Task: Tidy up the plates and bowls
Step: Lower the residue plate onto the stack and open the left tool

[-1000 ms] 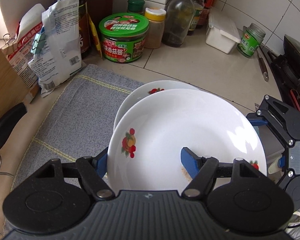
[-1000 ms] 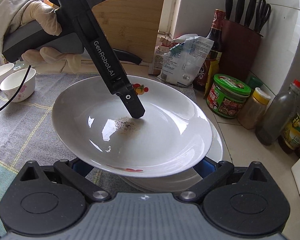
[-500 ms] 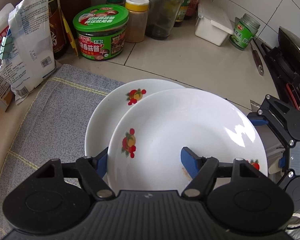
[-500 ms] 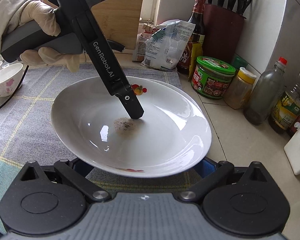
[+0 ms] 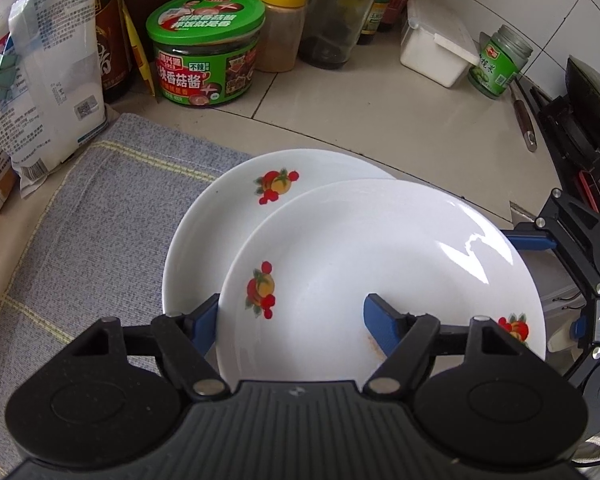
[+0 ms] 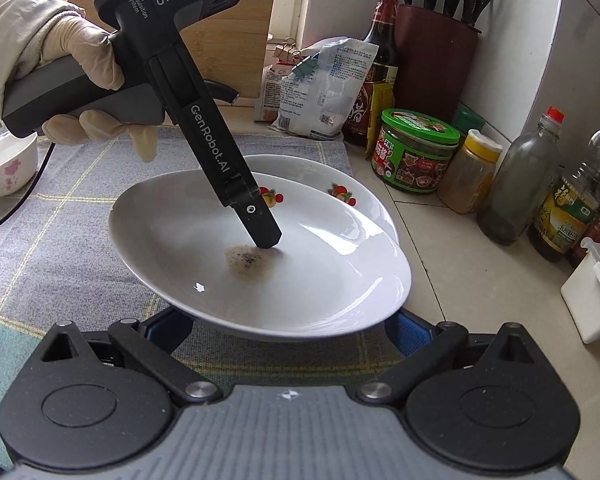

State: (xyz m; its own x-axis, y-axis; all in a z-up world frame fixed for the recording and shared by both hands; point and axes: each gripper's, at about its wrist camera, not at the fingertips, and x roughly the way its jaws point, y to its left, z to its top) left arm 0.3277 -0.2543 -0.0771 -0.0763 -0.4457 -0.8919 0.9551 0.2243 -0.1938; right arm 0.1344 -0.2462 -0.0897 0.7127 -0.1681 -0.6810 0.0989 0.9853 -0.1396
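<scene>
I see a white plate with fruit prints (image 5: 372, 264), tilted and held above a second matching plate (image 5: 236, 208) that lies on the grey cloth (image 5: 92, 216). My left gripper (image 5: 294, 320) straddles the upper plate's rim, with one blue pad outside it and the other inside on the plate's floor. Its jaws are opening while the pads still touch the plate. In the right wrist view its finger (image 6: 260, 224) stands beside a brown stain (image 6: 246, 260). My right gripper (image 6: 292, 324) is spread wide and open under the plate's near edge.
A green-lidded jar (image 5: 206, 52), spice jar, bottles and a white box (image 5: 436, 54) line the back wall, with paper bags (image 5: 56, 80) at the left. A stove (image 5: 580, 128) stands at the right. Small bowls (image 6: 4, 164) sit on the cloth at the far left.
The left gripper and the tilted plate have sunk a little and shifted. More of the lower plate now shows beyond the held one. The right gripper has stayed under the plate's edge.
</scene>
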